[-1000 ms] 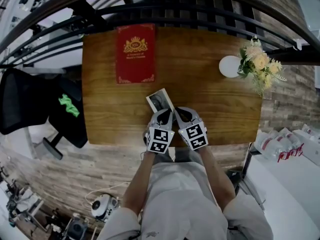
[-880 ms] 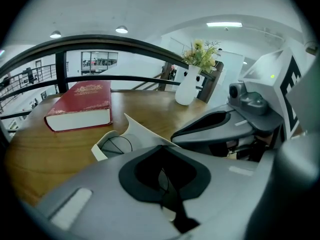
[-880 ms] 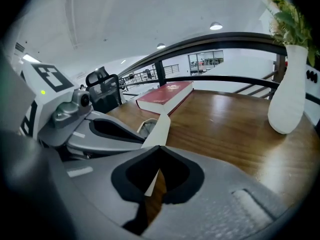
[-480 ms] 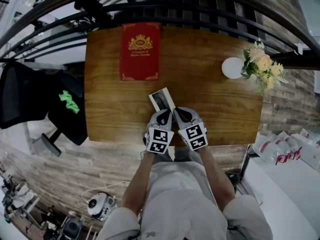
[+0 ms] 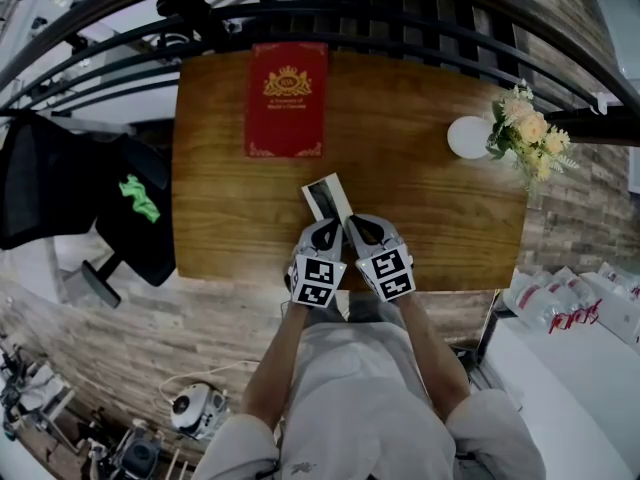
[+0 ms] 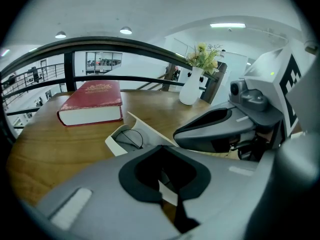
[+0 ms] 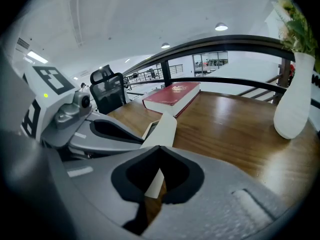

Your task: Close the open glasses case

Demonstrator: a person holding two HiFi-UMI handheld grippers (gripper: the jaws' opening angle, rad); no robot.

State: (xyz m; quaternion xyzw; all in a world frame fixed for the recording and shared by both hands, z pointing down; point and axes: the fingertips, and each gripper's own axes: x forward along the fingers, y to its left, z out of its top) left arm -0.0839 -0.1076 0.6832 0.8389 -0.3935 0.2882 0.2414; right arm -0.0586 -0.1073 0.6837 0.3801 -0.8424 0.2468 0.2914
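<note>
Toward the left of the bench (image 5: 430,208), a red book (image 5: 286,98) lies flat near the far edge, well apart from the work.

Just right of it and nearer the person, the glasses case (image 5: 328,198) sits close to the front edge, angled a little. It is still open. In the left gripper view its lid (image 6: 150,130) stands up along the right long side, and a pair of glasses (image 6: 131,138) lies in the tray.

The left gripper (image 5: 326,234) rests at the case's near end, on its left side. Its jaws are together at the tips and nothing is pinched between them. Only a strip of the white case shows through the gap beneath them.

The right gripper (image 5: 362,230) sits just beside it, on the lid's side, with its jaws likewise together and empty. The raised lid rises right in front of it in its own view.

Further right, a white vase (image 5: 465,135) of flowers (image 5: 525,128) stands clear of everything.

I judge that the closing has not begun. The grippers are placed, but the lid has yet to be tipped leftward over the tray and pressed down until it seats. The right gripper looks best placed to make that push.
</note>
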